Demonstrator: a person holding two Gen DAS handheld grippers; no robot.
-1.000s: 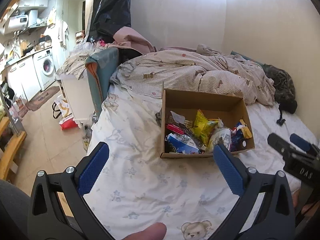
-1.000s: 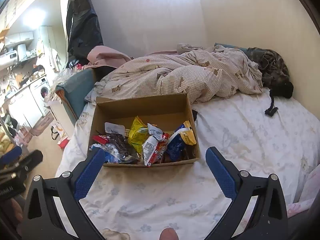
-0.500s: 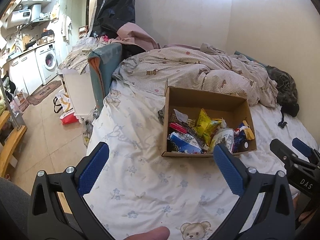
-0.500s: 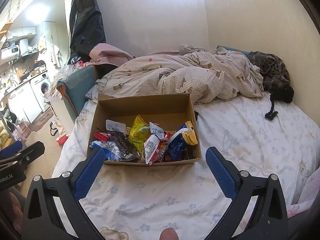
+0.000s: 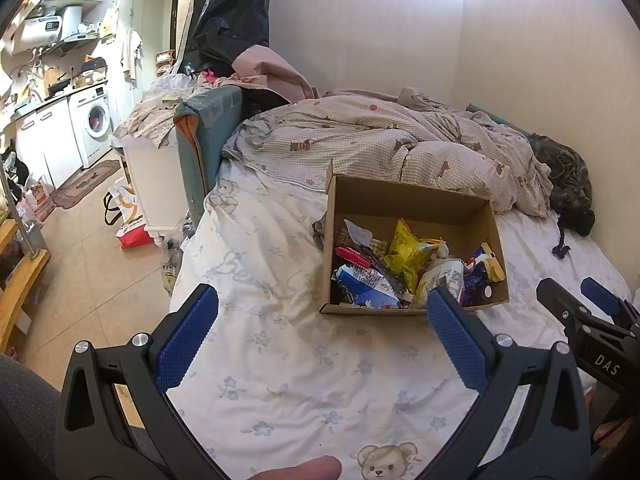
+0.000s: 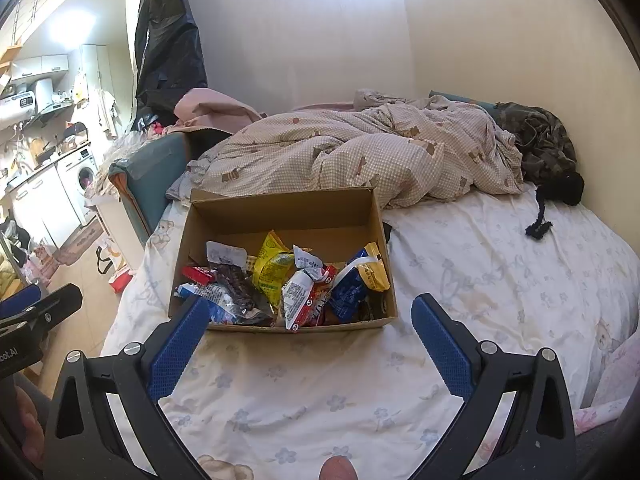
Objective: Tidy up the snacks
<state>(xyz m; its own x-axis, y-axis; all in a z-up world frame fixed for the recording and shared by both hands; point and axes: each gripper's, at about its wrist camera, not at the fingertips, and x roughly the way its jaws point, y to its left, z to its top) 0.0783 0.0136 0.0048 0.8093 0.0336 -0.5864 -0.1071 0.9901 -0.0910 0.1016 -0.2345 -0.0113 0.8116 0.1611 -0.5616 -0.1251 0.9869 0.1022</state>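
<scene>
An open cardboard box (image 5: 404,200) (image 6: 280,210) sits on the bed sheet, holding several snack packets: a yellow bag (image 5: 406,250) (image 6: 272,268), a blue packet (image 5: 364,280) (image 6: 348,286), a red-and-white one (image 6: 308,300). My left gripper (image 5: 320,336) hovers open over the sheet, short of the box and to its left. My right gripper (image 6: 310,340) is open too, just in front of the box's near wall. Each gripper shows at the edge of the other's view: the right gripper (image 5: 588,312), the left gripper (image 6: 36,308). Neither holds anything.
A rumpled checked duvet (image 5: 384,140) (image 6: 360,152) lies behind the box. Dark clothing (image 6: 540,140) is piled by the wall. A teal headboard (image 5: 208,140), a white cabinet (image 5: 152,184) and bags on the tiled floor (image 5: 128,216) stand left of the bed.
Both grippers have risen and drawn back slightly, so the box sits a little lower and farther in each view. Their jaws stay open.
</scene>
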